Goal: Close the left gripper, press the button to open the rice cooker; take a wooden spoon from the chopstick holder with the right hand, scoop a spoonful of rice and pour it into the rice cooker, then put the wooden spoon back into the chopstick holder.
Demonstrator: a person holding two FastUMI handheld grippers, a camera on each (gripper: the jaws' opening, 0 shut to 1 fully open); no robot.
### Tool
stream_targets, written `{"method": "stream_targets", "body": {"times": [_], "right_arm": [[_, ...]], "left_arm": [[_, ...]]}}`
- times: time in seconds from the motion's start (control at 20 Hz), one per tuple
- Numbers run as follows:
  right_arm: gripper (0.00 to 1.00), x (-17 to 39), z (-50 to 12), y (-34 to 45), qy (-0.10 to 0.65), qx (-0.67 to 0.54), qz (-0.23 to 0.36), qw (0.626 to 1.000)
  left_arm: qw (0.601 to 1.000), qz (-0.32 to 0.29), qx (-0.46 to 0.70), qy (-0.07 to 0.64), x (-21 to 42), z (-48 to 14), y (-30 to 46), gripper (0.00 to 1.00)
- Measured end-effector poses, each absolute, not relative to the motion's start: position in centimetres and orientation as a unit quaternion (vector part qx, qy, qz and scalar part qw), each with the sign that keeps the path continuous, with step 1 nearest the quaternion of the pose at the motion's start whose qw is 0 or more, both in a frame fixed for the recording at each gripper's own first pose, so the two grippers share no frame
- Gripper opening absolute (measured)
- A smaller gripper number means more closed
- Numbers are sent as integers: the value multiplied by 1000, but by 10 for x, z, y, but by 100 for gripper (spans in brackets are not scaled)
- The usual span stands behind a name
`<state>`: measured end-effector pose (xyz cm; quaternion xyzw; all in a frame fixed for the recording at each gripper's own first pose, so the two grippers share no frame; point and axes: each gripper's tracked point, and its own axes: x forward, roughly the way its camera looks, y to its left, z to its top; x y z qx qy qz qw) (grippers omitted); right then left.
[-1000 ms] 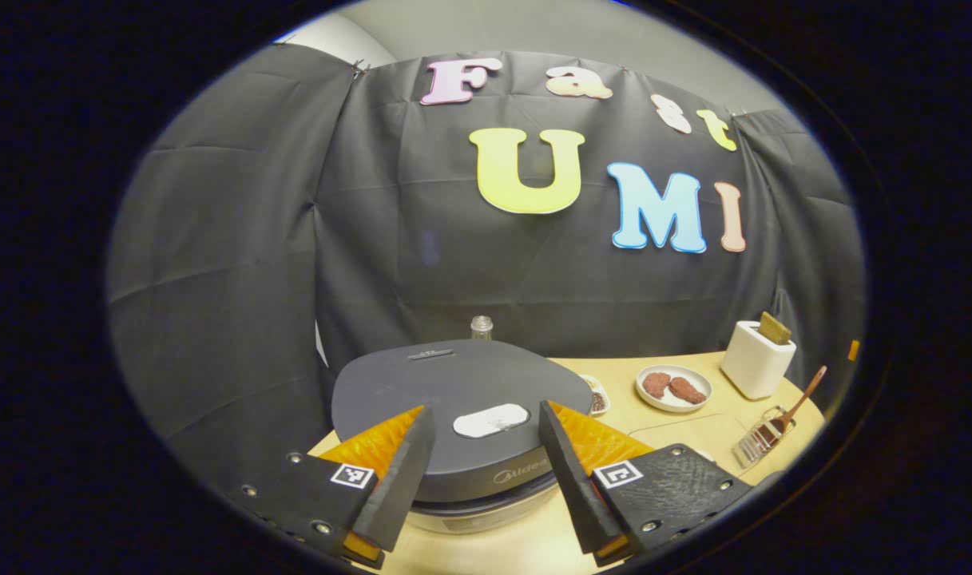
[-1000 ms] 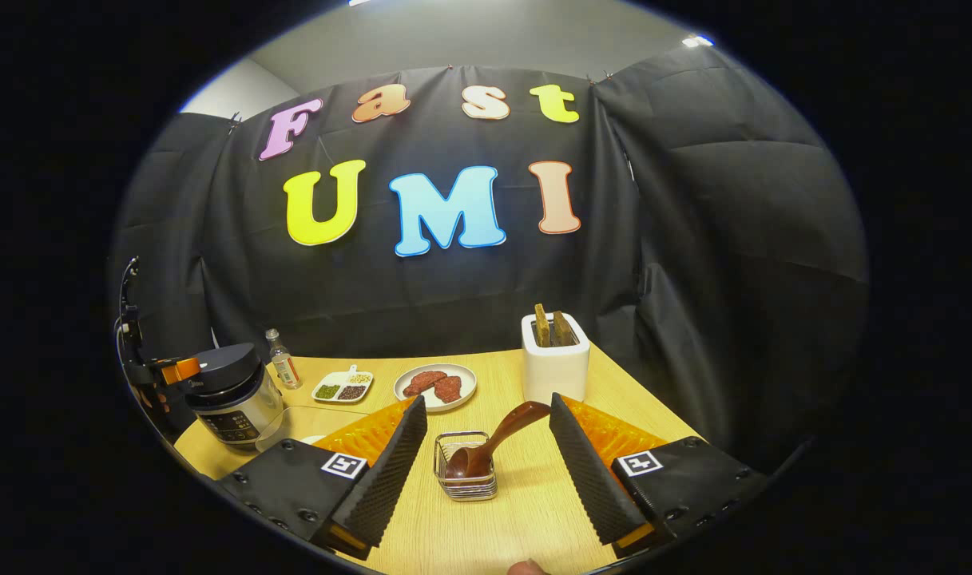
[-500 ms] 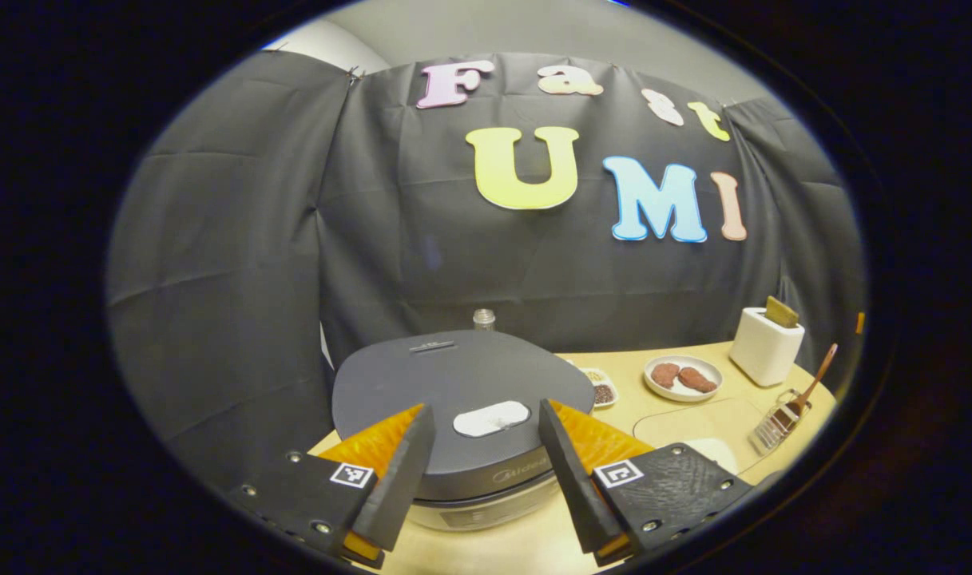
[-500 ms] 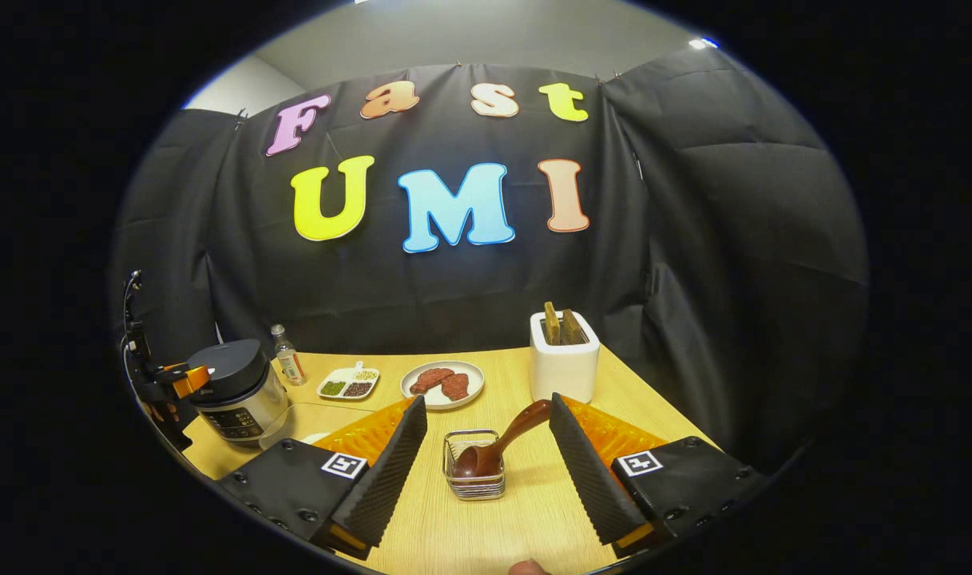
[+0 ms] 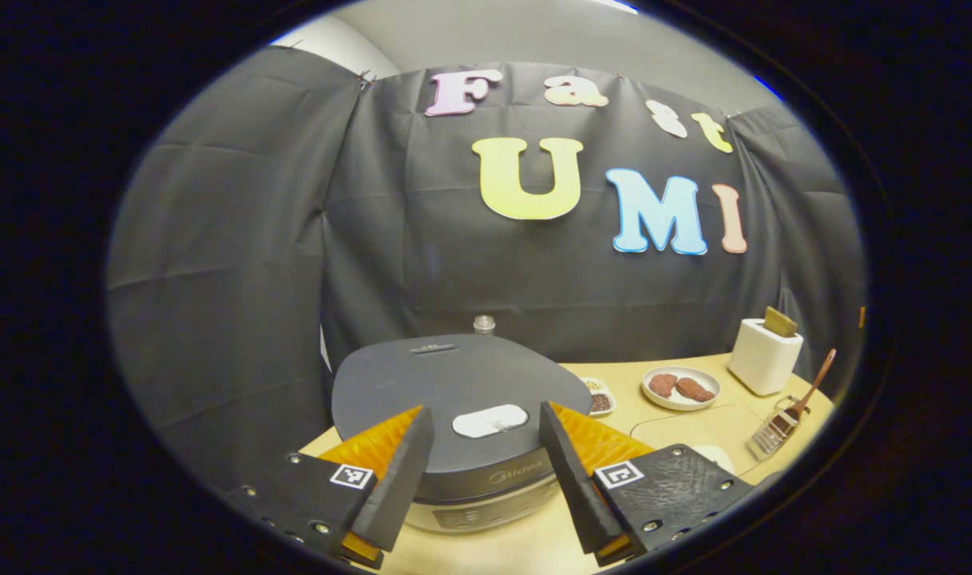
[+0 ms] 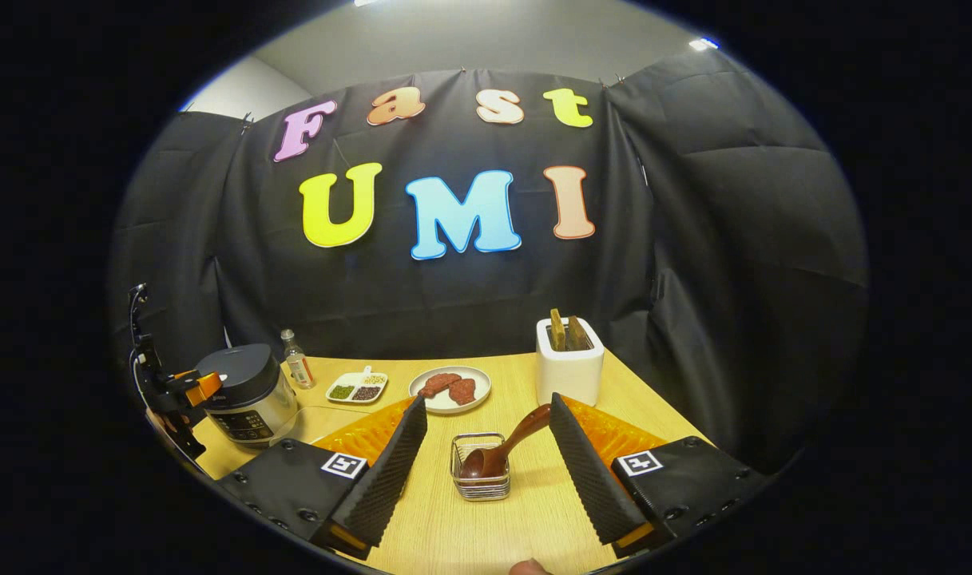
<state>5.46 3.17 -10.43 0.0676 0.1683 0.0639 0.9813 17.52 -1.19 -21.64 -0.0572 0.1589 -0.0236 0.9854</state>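
The rice cooker has a dark closed lid with a pale oval button near its front. My left gripper hangs open just above and in front of that button, one finger on each side of it. In the right gripper view the cooker stands at the far left with the left gripper beside it. A wire chopstick holder holds the wooden spoon, handle leaning right. My right gripper is open around the holder, touching nothing. The holder and spoon also show at far right.
On the wooden table stand a white toaster with bread slices, a plate of meat, a divided dish of beans and a small bottle. A clear sheet lies right of the cooker. A fingertip shows at the bottom edge.
The left gripper has lifted slightly, showing more of the cooker's front. The right gripper view has drifted a little left and back; the cooker shows more fully. Both stay open.
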Motion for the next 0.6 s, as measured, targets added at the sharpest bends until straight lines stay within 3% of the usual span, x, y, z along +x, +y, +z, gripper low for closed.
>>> {"method": "stream_targets", "body": {"times": [0.6], "right_arm": [[98, 15, -46, 6, 104, 91, 114, 984]], "left_arm": [[997, -52, -35, 47, 50, -25, -69, 82]]}}
